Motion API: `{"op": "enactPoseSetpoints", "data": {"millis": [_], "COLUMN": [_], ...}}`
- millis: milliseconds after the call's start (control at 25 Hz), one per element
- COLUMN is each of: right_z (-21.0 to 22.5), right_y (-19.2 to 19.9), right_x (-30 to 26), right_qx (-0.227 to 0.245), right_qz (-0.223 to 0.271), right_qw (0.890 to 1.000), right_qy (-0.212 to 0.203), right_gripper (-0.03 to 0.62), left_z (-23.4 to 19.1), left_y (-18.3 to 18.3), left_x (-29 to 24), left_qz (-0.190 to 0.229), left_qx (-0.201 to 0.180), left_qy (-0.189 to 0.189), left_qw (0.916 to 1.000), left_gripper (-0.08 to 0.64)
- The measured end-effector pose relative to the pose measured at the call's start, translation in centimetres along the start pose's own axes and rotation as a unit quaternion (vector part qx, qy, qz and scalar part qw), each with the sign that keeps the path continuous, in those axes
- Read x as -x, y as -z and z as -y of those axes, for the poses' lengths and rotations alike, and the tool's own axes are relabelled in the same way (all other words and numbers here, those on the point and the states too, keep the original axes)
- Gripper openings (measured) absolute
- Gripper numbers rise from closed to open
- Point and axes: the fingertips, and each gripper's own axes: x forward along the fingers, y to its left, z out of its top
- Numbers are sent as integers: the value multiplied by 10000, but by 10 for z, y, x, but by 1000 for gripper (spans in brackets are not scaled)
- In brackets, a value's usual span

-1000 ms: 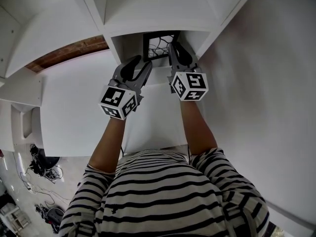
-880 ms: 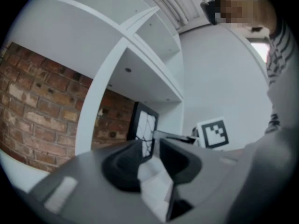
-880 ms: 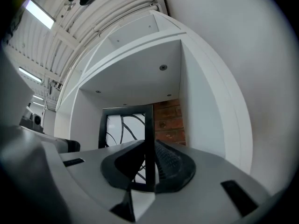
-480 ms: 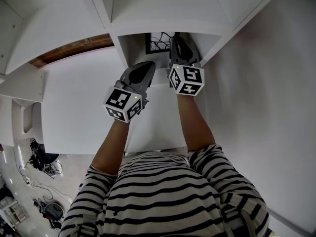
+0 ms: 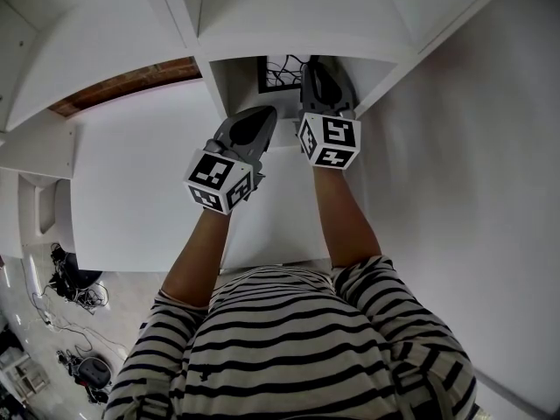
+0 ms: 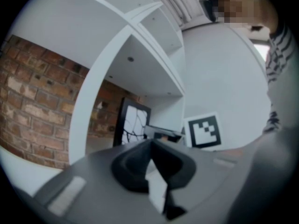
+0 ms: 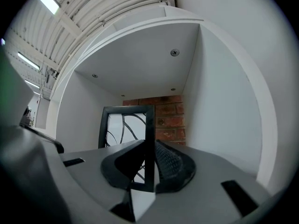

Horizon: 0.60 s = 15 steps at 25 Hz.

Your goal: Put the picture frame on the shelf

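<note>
The picture frame [image 5: 282, 72], black with a white panel of curved black lines, stands upright inside a white shelf compartment [image 5: 229, 84]. My right gripper [image 5: 320, 79] reaches into that compartment and is shut on the frame's right edge; in the right gripper view the frame [image 7: 126, 125] runs straight between the pads of the right gripper [image 7: 150, 168]. The frame's bottom edge is hidden by the jaws. My left gripper [image 5: 252, 126] sits just outside the compartment's front, shut and empty. From the left gripper [image 6: 152, 147] the frame [image 6: 132, 124] shows a little ahead, untouched.
The compartment is open at the back onto a red brick wall [image 7: 168, 118]. White shelf walls close in on both sides and above [image 7: 140, 59]. A white tabletop [image 5: 140, 191] lies below the shelf. Cables and gear [image 5: 74, 283] lie on the floor at the left.
My left gripper, open beside the frame a second ago, has shut and drawn back. The right gripper has carried the frame a little deeper into the compartment.
</note>
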Motion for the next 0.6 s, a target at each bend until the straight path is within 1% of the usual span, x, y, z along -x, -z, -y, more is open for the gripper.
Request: {"op": "enactPoseSetpoints", "data": {"millis": [600], "right_z": [-5], "right_y": [4], "right_x": [0], "right_qx": [100], "right_qz": [-67], "right_qw": [9997], "right_qy": [-228], "right_gripper": [61], "left_z": [0], "left_y": [0], "left_x": [-4], "left_qz": [39], "left_qx": [4], "left_qy": [14], "left_qw": [10000], "left_gripper": [8]}}
